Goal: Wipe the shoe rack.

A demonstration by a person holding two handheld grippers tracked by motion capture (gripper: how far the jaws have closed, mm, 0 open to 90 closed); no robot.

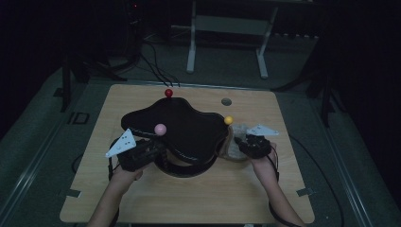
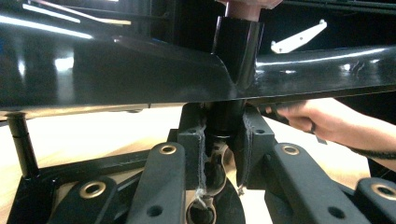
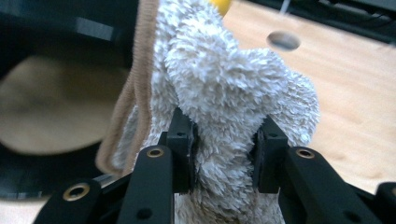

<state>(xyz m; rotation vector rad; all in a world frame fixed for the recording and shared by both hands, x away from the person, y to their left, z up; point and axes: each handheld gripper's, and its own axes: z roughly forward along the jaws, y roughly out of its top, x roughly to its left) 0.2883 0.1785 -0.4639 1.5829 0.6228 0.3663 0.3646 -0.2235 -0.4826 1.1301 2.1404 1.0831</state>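
Ok, what we see right now:
Left gripper (image 1: 152,147): we have it at the near-left edge of the black tray (image 1: 189,127), jaws nearly closed and clamped on a black post (image 2: 224,122) under that tray.
Post: in the left gripper view it runs upright between our pads, the tray's glossy underside just above them.
Pink ball (image 1: 160,128): sits on top of the tray, right above our left grip.
Right gripper (image 1: 242,144): we have it at the tray's right edge, jaws narrowed and pinching a fluffy grey-white cloth (image 3: 233,107).
Cloth: bunched between our right pads, bulging above them; a tan ribbed hem (image 3: 135,93) hangs on its left side. In the high view it lies on the table (image 1: 198,198) against the tray's right edge.
Tray: wavy-edged, black, mid-table, raised on posts.
Red ball (image 1: 168,92): at the tray's far edge.
Yellow ball (image 1: 228,120): at the tray's right edge, just beyond the cloth.
Table hole (image 1: 226,101): far side, well apart from our grippers.
Hands: both come in from the near edge, one behind each gripper.
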